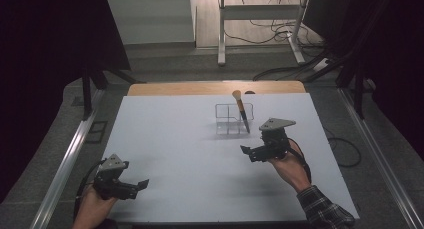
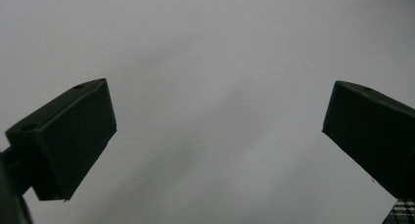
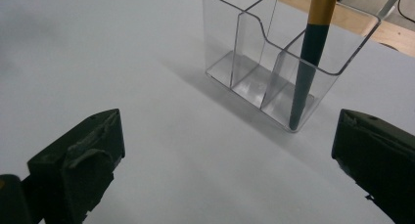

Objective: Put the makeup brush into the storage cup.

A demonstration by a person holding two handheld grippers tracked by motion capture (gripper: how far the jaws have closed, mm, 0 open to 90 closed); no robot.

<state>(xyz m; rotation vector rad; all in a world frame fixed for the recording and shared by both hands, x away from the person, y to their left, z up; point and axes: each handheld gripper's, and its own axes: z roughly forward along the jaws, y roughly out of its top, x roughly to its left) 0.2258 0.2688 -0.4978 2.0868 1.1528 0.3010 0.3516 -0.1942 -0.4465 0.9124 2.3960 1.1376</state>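
brush stands tilted in end slot of clear box | r gripper near box, jaws apart, empty | l gripper far off, jaws apart, empty

Overhead view; two close tong-mounted views

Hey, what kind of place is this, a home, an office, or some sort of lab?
Most likely a lab or recording workspace: black curtains hang round a bare white table, loose cables trail across the floor behind it, and a person holds a gripper in each hand, left gripper and right gripper.
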